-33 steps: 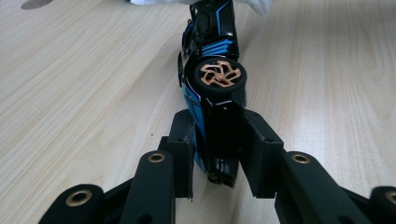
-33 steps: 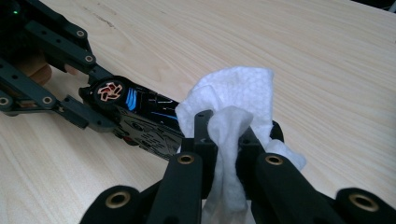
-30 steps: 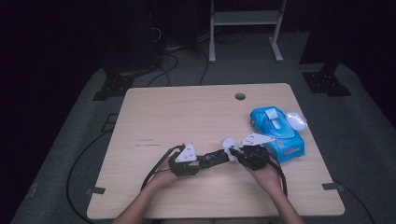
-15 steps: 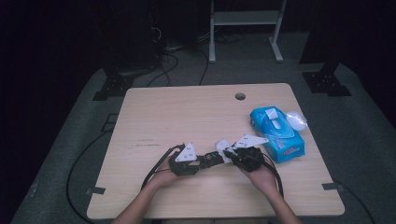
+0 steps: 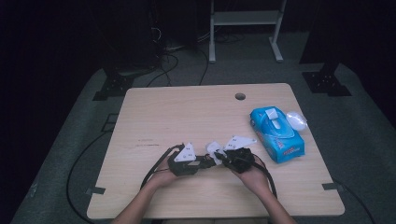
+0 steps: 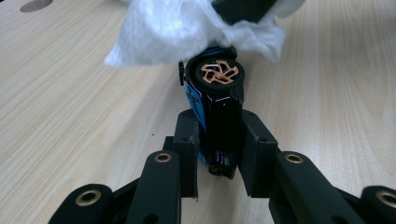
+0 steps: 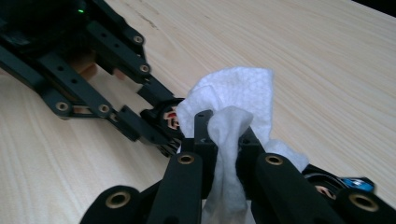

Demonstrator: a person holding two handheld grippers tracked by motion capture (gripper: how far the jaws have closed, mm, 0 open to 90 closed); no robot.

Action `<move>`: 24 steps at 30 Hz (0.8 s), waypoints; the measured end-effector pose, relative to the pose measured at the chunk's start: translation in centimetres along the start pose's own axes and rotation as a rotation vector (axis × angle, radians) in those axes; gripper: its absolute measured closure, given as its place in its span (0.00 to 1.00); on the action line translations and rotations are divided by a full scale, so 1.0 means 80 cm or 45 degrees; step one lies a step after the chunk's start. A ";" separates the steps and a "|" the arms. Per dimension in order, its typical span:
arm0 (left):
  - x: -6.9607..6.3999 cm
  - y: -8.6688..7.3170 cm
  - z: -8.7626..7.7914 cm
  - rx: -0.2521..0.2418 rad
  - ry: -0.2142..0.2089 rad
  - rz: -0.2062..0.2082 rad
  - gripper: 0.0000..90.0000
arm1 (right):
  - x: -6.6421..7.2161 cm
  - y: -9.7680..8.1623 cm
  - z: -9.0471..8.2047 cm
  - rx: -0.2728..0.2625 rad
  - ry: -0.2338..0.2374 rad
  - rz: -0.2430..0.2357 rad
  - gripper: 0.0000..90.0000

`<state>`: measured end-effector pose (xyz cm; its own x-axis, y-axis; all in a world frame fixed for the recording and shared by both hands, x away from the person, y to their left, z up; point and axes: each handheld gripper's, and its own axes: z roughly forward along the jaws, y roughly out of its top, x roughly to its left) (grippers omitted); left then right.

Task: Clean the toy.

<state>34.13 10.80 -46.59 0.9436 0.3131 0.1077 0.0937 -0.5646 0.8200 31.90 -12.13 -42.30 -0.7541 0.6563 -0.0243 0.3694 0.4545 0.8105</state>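
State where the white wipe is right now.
The white wipe is clamped in the right gripper, pressed against the toy car that the left gripper holds, near the table's front edge.

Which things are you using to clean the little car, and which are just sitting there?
In use:
- toy car, clamped in the left gripper
- white wipe, pinched in the right gripper, against the car

Just sitting there:
- blue wipes pack
- clear wrapper beside the pack

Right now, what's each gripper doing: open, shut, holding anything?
Left gripper: shut on the toy car, held over the table.
Right gripper: shut on the white wipe, pressed against the car.
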 end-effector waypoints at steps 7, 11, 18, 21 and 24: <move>0.001 0.000 -0.002 0.000 0.004 -0.001 0.80 | -0.037 -0.021 -0.024 -0.009 -0.101 0.135 0.93; 0.001 0.005 -0.001 0.023 0.011 -0.013 0.77 | -0.044 -0.029 -0.032 -0.010 -0.111 0.163 0.93; 0.003 0.043 0.006 0.082 0.039 0.009 0.60 | -0.048 -0.025 -0.035 -0.021 -0.088 0.168 0.93; 0.007 0.059 0.015 0.098 0.038 0.010 0.58 | -0.053 -0.027 -0.044 -0.034 -0.105 0.176 0.93; 0.009 0.072 0.029 0.149 0.022 0.029 0.56 | -0.059 -0.032 -0.052 -0.040 -0.118 0.197 0.93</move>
<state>36.08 5.97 -43.10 0.9404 0.3117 0.1360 0.1098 -0.6568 0.7460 32.23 -18.89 -41.86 -0.6356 0.7705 0.0493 0.4591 0.3259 0.8264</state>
